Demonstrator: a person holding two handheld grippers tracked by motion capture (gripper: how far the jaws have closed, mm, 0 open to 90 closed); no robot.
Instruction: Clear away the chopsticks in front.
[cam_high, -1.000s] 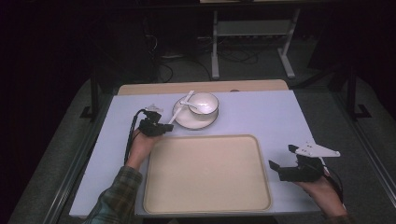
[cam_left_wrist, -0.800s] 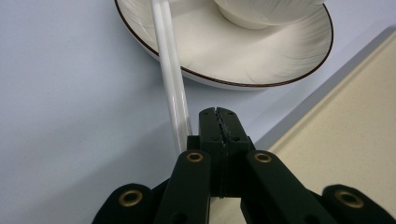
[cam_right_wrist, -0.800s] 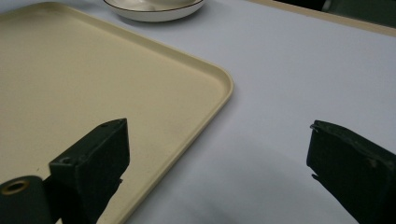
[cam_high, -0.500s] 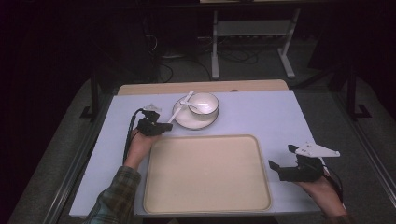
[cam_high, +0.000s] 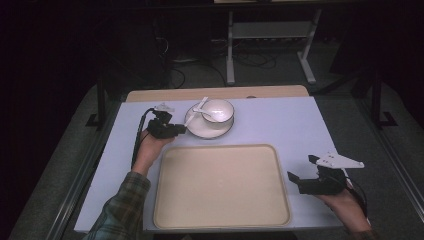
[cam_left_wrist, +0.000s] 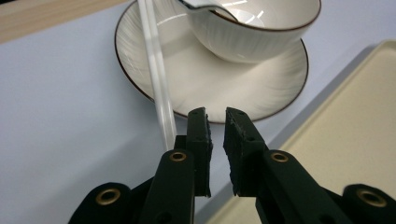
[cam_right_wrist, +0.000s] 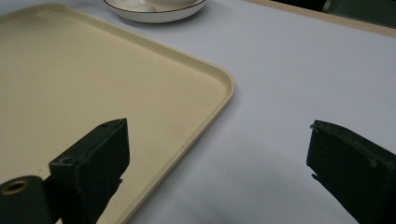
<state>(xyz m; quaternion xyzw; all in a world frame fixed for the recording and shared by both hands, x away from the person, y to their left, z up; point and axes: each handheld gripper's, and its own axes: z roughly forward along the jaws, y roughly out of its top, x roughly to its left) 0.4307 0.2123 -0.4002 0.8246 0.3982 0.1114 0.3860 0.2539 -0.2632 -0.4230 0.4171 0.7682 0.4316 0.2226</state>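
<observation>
1. At the far left of the pale blue table mat (cam_high: 280, 120), you are holding the left gripper (cam_high: 181, 129) just beside the near-left rim of the round white saucer with a thin dark rim line (cam_high: 196, 131). Its jaws have just been opening; they are now standing a narrow slit apart with nothing between them, and the fingertips (cam_left_wrist: 200, 122) are sitting just short of the saucer's edge.
2. That small parting suggests you are preparing to take the saucer by its rim; the grip is not yet made.
3. On the saucer, the white ribbed ceramic bowl (cam_high: 218, 111) is resting with a white spoon (cam_high: 201, 108) leaning in it, handle pointing out to the far left. All three are lying beyond the far edge of the tray, well apart from your right hand.
4. You are keeping the right gripper (cam_high: 302, 175) at the near right, jaws spread wide and empty, over bare mat just beside the tray's right rim.
5. Between your hands, the cream rectangular plastic tray with rounded corners (cam_high: 165, 210) is lying empty, offering open room for setting things down.
6. Watch the raised tray rim close to the saucer, and the spoon handle overhanging near your left gripper.
</observation>
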